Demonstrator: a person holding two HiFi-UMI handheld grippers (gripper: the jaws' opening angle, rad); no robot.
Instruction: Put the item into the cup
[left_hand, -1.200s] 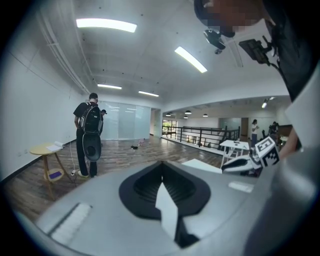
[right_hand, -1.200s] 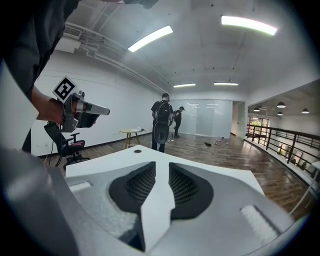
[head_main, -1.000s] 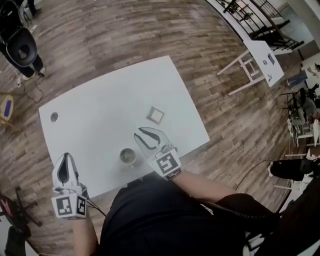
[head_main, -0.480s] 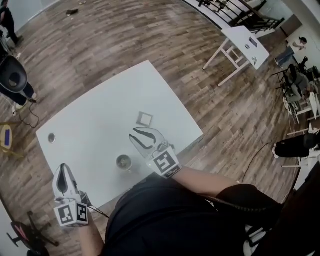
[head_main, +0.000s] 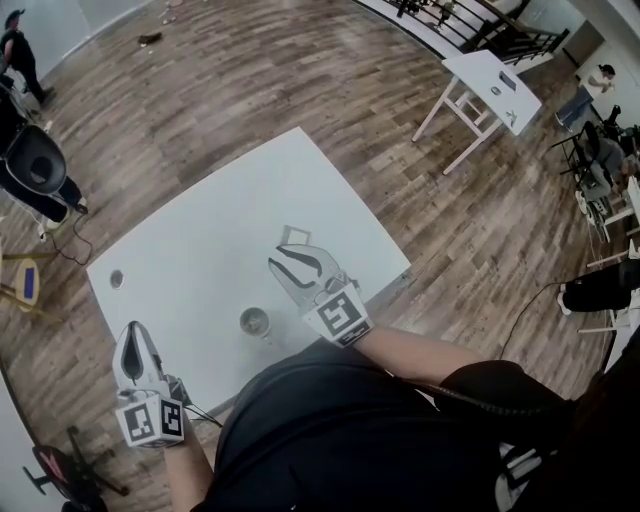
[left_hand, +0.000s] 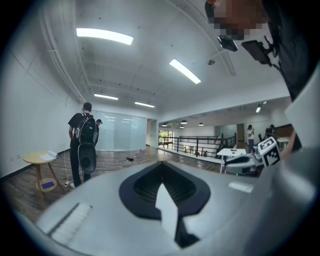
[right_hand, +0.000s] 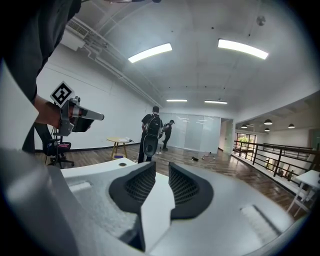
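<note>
Cup (head_main: 254, 321) stands near your right gripper (head_main: 285, 262), jaws spread and empty, left gripper (head_main: 131, 333) jaws pressed together; a low swing toward the square item (head_main: 293, 236) could topple it.

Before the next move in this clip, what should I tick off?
1. Cup upright on the table: ok.
2. Square item lying free, nothing on it: ok.
3. Right hand-held gripper open and empty: ok.
4. Left hand-held gripper away from the cup, at the table's near left corner: ok.
5. Cup empty inside: cannot tell.
</note>
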